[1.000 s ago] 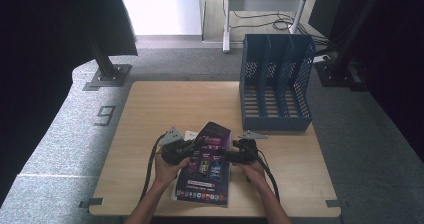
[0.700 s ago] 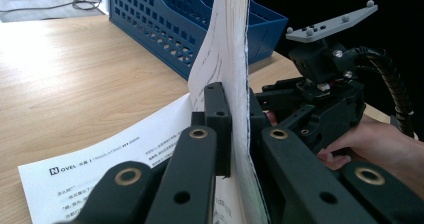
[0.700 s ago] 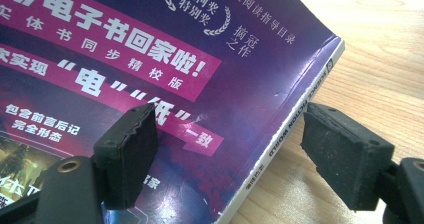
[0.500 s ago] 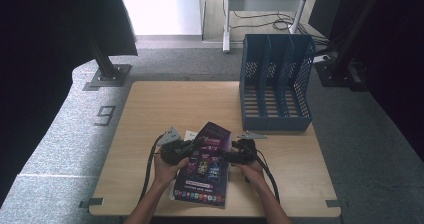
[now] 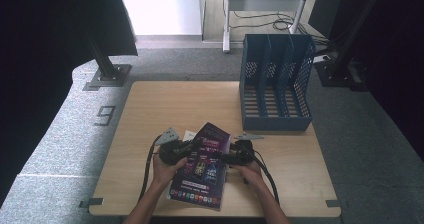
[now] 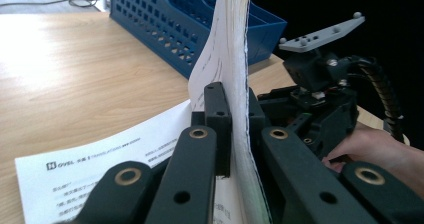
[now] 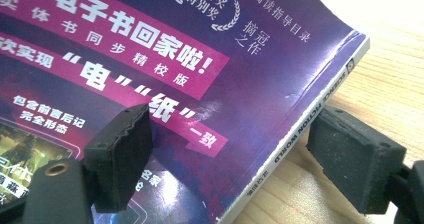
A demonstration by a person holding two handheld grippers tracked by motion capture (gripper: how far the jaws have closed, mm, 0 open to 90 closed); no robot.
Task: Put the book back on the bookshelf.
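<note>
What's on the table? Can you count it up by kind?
Magazines: 1
Paper sheets: 1
Blue file racks: 1
Handheld tools: 2, left and right
Total: 5

The high view looks forward and down from above the person's side, taking in the whole bench [image 5: 150, 109] from some way off, with the blue file rack [image 5: 276, 84] at its far right. The left gripper view sits low and close, facing along its jaws across the bench toward that rack [image 6: 175, 19] and the other gripper [image 6: 320, 109]. The right gripper view peers from very near onto the magazine [image 7: 200, 84], which the high view [image 5: 202, 166] also shows.
</note>
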